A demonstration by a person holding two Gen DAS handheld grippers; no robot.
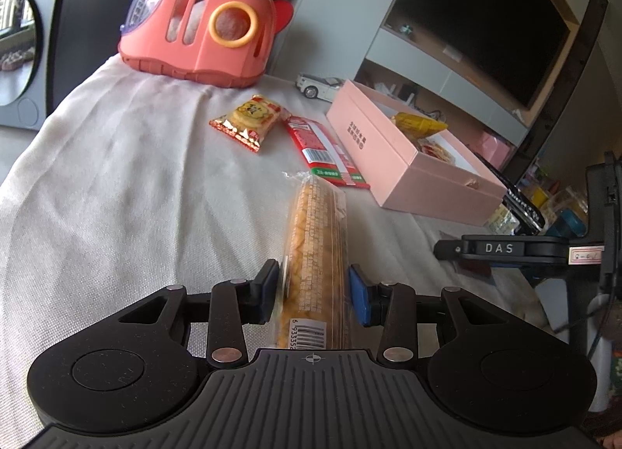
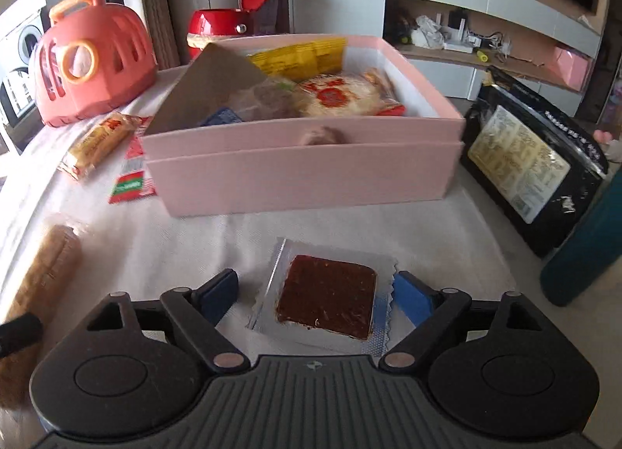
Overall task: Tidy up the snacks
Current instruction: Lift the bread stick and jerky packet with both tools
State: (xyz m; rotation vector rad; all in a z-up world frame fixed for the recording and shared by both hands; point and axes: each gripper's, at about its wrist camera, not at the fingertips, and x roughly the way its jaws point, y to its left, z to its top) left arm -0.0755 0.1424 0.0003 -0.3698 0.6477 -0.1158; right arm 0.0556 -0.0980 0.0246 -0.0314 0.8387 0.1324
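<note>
A: Left gripper [image 1: 315, 295] — long cracker sleeve [image 1: 315, 254] runs lengthwise between the pads, lying on the white cloth [image 1: 116, 177]. The left pad meets the wrapper; on the right pad I see a sliver of a gap, though the film's glare makes that hard to call. Whether it is clamped or only bracketed, I cannot tell.

B: Handling?

A: Light, I'd judge, but brittle inside — stacked crackers in slick clear film. Take it across the narrow width near mid-length, gently; held by one end it may sag or snap.

B: Right side?

A: Right gripper [image 2: 315, 295] is released, jaws spread wide on either side of a flat brown square bar [image 2: 326, 295] in a foil-edged wrapper, pads clear of it. Stiff and thin, probably; the crimped edges are slippery, so grip the bar's body, not the foil.

B: Destination?

A: Pink box [image 2: 303, 165], just beyond the bar, already holds several packets. Two more snacks — a gold-red packet [image 1: 248, 122] and a red stick pack [image 1: 326, 151] — lie beside the box.
</note>
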